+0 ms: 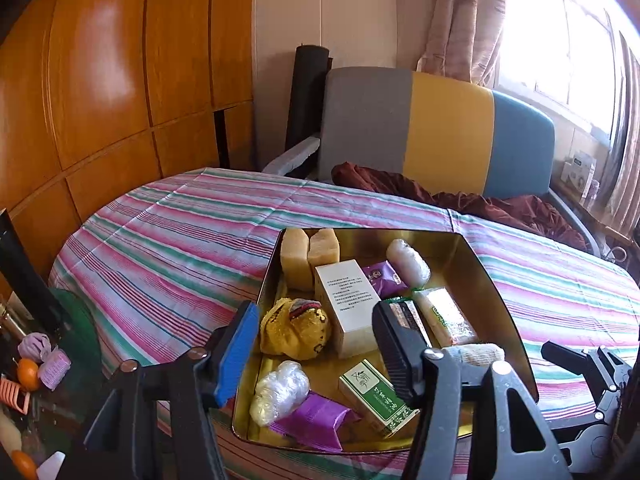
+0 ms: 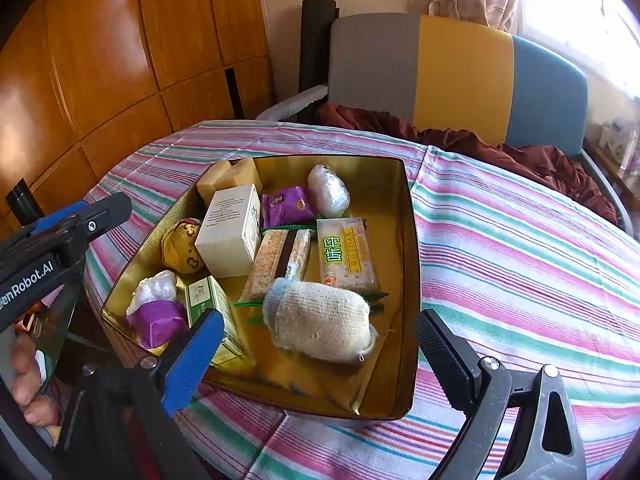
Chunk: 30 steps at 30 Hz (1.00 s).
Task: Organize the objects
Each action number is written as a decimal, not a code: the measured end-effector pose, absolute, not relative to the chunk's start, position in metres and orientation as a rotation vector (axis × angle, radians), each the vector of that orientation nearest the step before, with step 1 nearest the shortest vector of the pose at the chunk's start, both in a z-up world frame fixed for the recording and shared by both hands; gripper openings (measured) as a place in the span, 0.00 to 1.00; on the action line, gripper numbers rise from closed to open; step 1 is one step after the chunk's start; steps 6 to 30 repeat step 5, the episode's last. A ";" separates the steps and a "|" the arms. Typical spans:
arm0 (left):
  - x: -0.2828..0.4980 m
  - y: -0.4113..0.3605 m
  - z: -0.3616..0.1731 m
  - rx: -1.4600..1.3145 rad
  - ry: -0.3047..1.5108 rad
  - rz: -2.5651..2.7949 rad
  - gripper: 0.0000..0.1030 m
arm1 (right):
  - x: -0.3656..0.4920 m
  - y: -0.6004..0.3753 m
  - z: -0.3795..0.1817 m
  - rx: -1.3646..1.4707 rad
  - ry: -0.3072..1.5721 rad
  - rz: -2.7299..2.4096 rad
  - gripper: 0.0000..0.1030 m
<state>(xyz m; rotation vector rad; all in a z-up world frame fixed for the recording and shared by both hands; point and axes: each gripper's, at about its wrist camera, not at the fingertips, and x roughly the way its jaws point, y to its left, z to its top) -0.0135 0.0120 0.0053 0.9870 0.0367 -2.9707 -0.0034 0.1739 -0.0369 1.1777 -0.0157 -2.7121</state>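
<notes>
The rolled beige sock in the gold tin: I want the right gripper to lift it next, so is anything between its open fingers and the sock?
Nothing visible blocks it. The right gripper is open, with the sock lying uncovered on top in the tin.

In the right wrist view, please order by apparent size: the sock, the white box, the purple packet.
1. sock, though it lies nearest the camera, which enlarges it
2. white box, close to the sock in size, so this order is unsure
3. purple packet, clearly smallest

Gold tin (image 2: 408, 240) holds snacks, boxes, rolled beige sock (image 2: 320, 326).
</notes>
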 end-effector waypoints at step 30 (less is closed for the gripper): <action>-0.014 0.011 0.006 1.006 0.035 -2.979 0.56 | -0.002 0.174 -0.036 1.175 -0.016 -2.717 0.94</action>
